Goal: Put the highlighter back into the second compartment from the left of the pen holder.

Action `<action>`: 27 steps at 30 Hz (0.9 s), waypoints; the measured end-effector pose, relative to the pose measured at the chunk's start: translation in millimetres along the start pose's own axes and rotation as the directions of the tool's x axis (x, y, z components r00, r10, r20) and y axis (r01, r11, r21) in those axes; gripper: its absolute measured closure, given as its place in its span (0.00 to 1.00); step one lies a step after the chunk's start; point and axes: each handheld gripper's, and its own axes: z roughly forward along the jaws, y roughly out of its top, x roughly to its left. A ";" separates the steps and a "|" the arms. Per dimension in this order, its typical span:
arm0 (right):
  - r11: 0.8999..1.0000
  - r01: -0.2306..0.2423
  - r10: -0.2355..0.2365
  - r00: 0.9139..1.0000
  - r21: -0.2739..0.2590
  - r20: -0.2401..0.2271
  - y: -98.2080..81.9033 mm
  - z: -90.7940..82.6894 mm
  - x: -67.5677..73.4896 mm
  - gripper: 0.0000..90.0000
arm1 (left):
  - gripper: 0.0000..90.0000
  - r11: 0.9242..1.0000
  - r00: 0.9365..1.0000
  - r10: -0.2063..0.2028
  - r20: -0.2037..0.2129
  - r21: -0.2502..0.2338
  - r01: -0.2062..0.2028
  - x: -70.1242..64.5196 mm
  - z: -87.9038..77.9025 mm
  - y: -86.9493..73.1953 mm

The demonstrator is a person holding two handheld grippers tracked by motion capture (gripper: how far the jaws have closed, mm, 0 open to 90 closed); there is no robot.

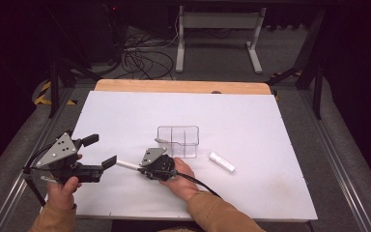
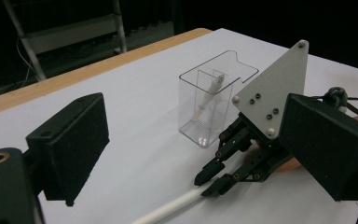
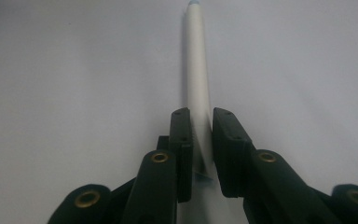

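Note:
A thin white stick (image 1: 125, 165) lies flat on the white table (image 1: 251, 121), pointing toward my left gripper. My right gripper (image 1: 140, 167) is low over the table and shut on one end of the stick; in the right gripper view the stick (image 3: 196, 60) runs away from between the two black pads (image 3: 182, 135), which press on its sides. My left gripper (image 1: 100, 151) hovers at the left with its jaws wide open and nothing between them. From the left gripper view I see the right gripper (image 2: 209, 182) pinching the stick (image 2: 168, 210).
A clear plastic box with dividers (image 1: 178, 141) stands just behind the right gripper; a white stick-like item (image 2: 212, 91) leans inside one compartment. A short white piece (image 1: 221, 162) lies on the table to the right. Cables and a stand sit on the floor beyond the table's wooden back edge (image 1: 183, 86).

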 end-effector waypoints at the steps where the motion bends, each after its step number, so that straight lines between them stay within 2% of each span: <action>1: 1.000 0.001 -0.001 1.000 0.001 0.003 0.2 -0.1 0.4 0.88 | 0.10 1.000 1.000 0.000 0.000 -0.001 0.000 0.2 0.0 -0.1; 5: 1.000 0.003 -0.003 1.000 0.007 0.002 0.9 -1.8 1.5 0.88 | 0.10 1.000 1.000 0.005 -0.002 0.000 -0.005 0.6 -0.7 0.0; 12: 0.999 -0.028 0.028 0.999 0.023 -0.022 2.8 -10.0 3.2 0.88 | 0.10 1.000 1.000 0.000 -0.001 -0.007 0.000 0.4 -2.2 0.5; 16: 0.998 -0.049 0.050 0.998 0.029 -0.027 5.1 -21.9 3.1 0.88 | 0.10 1.000 1.000 0.005 -0.006 -0.008 -0.005 0.9 -3.0 0.7; 27: 0.999 -0.042 0.042 0.998 -0.001 -0.035 12.8 -59.2 11.6 0.88 | 0.10 1.000 1.000 0.001 -0.005 -0.010 -0.002 -0.1 -3.2 1.4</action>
